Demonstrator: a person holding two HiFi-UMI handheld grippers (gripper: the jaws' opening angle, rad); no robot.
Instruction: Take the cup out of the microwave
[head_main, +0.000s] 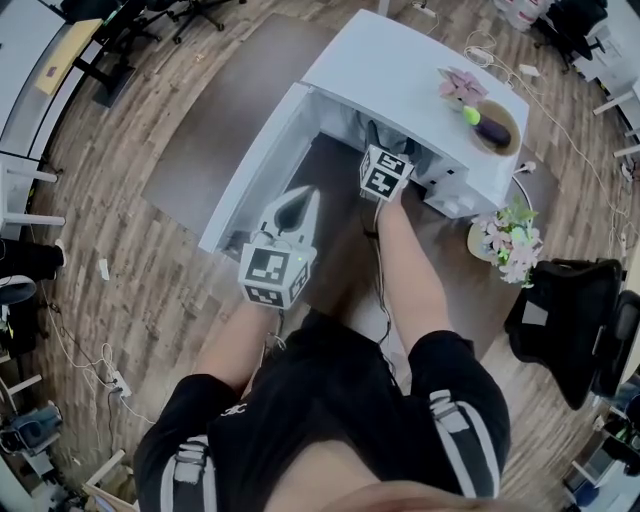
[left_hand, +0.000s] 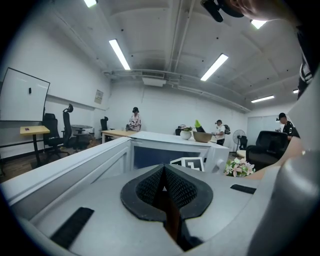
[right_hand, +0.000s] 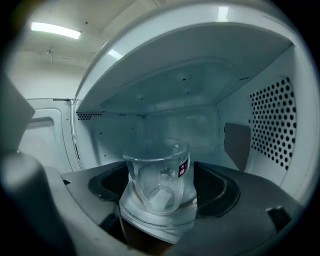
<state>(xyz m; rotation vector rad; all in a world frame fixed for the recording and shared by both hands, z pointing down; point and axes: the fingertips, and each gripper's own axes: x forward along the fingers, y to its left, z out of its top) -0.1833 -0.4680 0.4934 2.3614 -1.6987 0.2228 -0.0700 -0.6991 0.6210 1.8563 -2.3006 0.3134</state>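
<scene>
A clear glass cup with a small red label sits between the jaws of my right gripper, inside the white microwave. The dark pads press its two sides. In the head view the right gripper reaches into the microwave, and the cup is hidden there. The door hangs open to the left. My left gripper is held near the door's lower edge, outside the cavity. Its jaws are pressed together with nothing between them, as the left gripper view confirms.
On top of the microwave stands a brown bowl with a green and a purple item, beside a pink flower. A flower pot and a black chair are to the right. Cables lie on the wooden floor.
</scene>
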